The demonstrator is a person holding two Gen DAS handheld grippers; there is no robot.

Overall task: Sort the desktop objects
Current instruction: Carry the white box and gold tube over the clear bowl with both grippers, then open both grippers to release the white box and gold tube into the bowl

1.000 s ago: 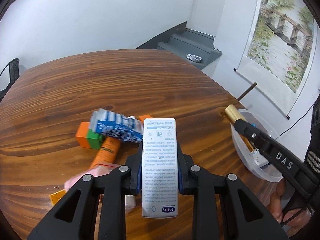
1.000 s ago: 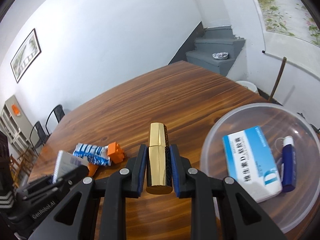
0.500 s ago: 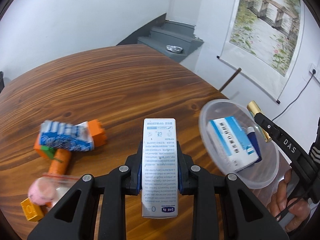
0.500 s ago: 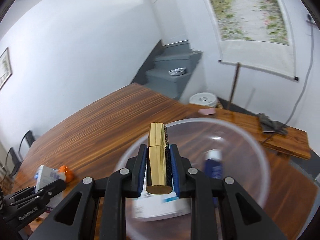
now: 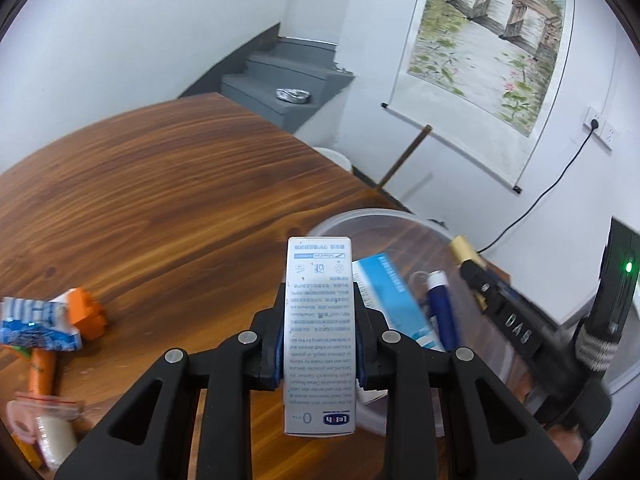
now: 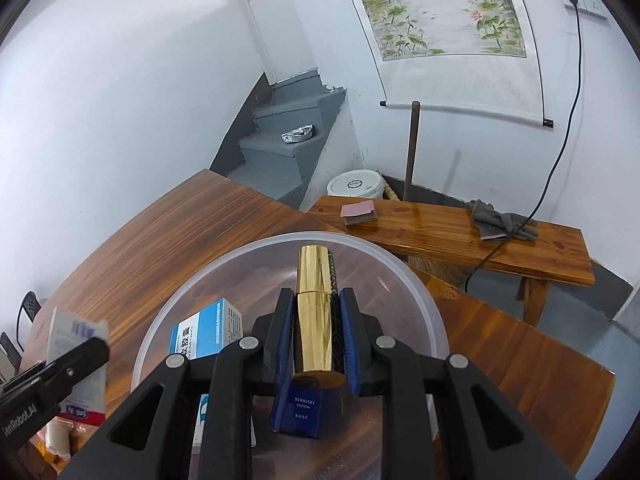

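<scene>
The gold tube (image 6: 317,312) stands clamped between the pads of my right gripper (image 6: 316,330), jaws nearly shut on it, its far end poking out over the clear bowl (image 6: 420,280). The white carton (image 5: 319,332) is pinched the same way in my left gripper (image 5: 319,344), jaws closed tight on its long sides, its far end at the bowl's near-left rim.

Both loads head for one bowl, so I judge the main risk is a clash: my two grippers sit just beside each other, and the carton could knock the tube. The bowl is light and near the table (image 5: 160,200) edge; a nudge on the rim could tip it. Inside lie a blue-and-white box (image 6: 208,330) and a dark blue bottle (image 6: 298,404), so a dropped tube may bounce off them and roll out.
</scene>
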